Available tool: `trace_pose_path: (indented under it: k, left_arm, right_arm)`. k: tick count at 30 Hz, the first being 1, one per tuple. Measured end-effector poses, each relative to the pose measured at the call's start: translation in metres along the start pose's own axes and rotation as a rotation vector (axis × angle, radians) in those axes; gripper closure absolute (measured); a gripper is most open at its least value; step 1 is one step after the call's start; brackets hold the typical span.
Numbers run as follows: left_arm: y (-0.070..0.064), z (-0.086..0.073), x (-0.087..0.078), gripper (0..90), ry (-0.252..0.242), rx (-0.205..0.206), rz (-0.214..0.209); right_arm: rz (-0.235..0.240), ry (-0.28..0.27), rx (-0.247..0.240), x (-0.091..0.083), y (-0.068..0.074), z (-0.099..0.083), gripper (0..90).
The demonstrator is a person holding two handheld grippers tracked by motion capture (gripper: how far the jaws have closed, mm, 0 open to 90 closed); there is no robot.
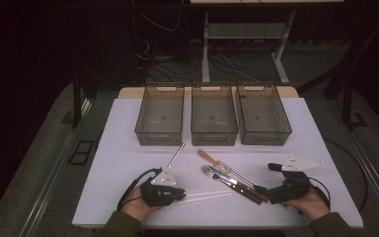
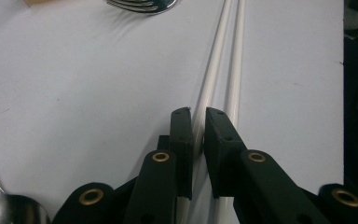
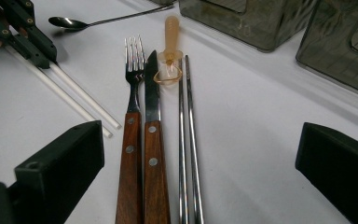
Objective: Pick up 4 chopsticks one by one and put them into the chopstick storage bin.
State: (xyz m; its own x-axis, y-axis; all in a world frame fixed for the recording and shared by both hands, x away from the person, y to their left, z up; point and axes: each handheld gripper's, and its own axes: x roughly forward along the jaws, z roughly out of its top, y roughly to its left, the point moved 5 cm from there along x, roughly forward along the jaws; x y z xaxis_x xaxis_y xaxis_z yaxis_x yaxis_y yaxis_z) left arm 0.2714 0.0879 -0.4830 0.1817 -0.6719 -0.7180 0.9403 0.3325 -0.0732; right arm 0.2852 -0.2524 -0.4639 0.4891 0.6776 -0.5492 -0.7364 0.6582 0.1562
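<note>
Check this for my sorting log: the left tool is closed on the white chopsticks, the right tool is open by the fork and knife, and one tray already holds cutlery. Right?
Not quite: all three trays are empty, as the high view shows. The rest stands: the left tool is closed on one of the white chopsticks, and the right tool is open by the fork and knife.

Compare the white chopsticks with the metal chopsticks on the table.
The white chopsticks are pale and matte; the metal chopsticks are thin and shiny. The white pair lies at the left tool, one stick between its nearly closed jaws; the metal pair lies untouched in front of the open right tool, beside the knife. Both pairs lie flat, sticks side by side.
</note>
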Motion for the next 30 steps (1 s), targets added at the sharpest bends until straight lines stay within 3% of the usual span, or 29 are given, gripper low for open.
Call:
trace_pose_path:
  k: [23,25,30]
  left_arm:
    - [0.0009,-0.0032,-0.0028,83.2,-0.001,-0.011,-0.010]
    - [0.0013,-0.0029,-0.0031,83.6,0.006,0.010,-0.008]
    - [0.0005,-0.0024,-0.0032,84.0,0.009,0.018,-0.007]
  right_arm:
    - [0.000,0.000,0.001,-0.0001,-0.0001,0.0000,1.3]
    - [0.000,0.000,0.001,-0.0002,-0.0001,0.0000,1.3]
    - [0.003,-0.002,0.001,-0.0004,-0.0001,0.0001,1.3]
